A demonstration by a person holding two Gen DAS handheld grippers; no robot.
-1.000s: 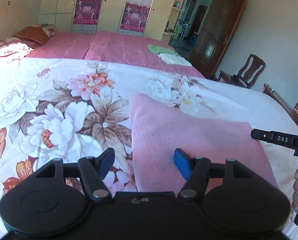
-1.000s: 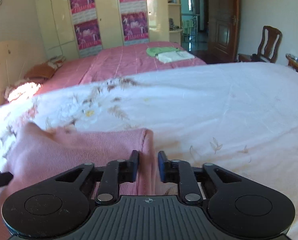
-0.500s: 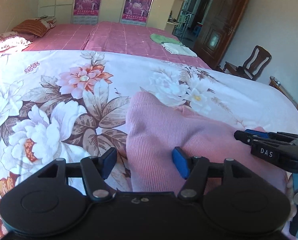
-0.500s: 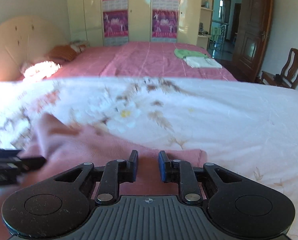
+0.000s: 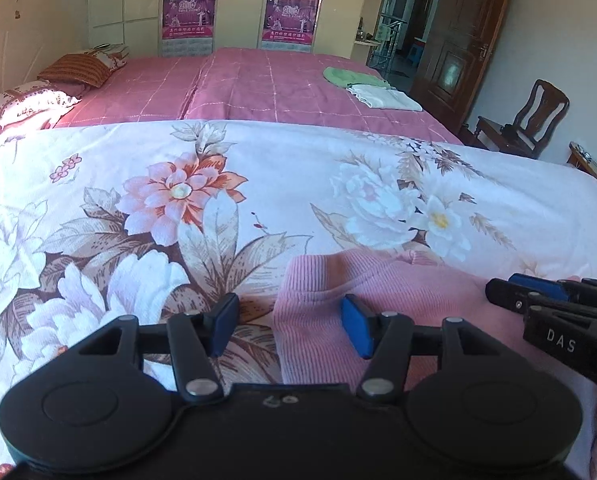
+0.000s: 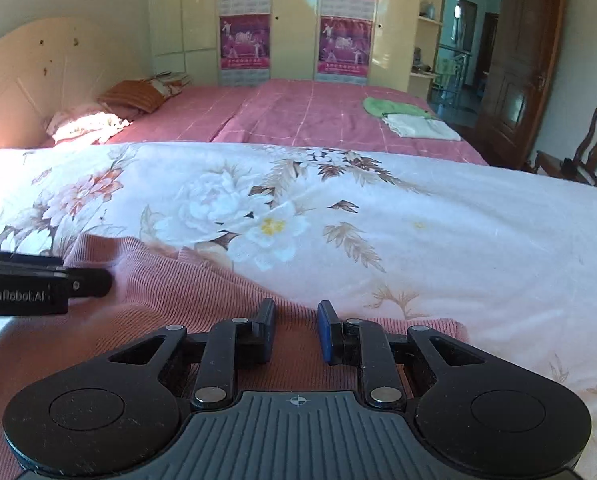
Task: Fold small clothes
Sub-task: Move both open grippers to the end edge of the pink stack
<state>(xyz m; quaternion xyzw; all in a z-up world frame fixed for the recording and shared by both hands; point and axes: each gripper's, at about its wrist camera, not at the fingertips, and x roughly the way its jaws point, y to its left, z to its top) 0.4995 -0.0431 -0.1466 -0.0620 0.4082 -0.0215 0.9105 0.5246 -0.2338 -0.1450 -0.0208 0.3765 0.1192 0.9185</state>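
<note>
A big flowered quilt (image 5: 258,184) covers the near bed. Behind the quilt lies a pink checked bedspread (image 5: 258,88) with a green cloth (image 5: 348,77) and a white cloth (image 5: 382,97) on it. The pink ribbed sweater (image 5: 378,300) lies flat on the quilt's near part. The left gripper (image 5: 288,326) hangs over the sweater's left edge, its jaws closing but not pinching yet. The right gripper (image 6: 296,332) sits over the sweater with a small gap; I cannot tell if it pinches cloth.
</note>
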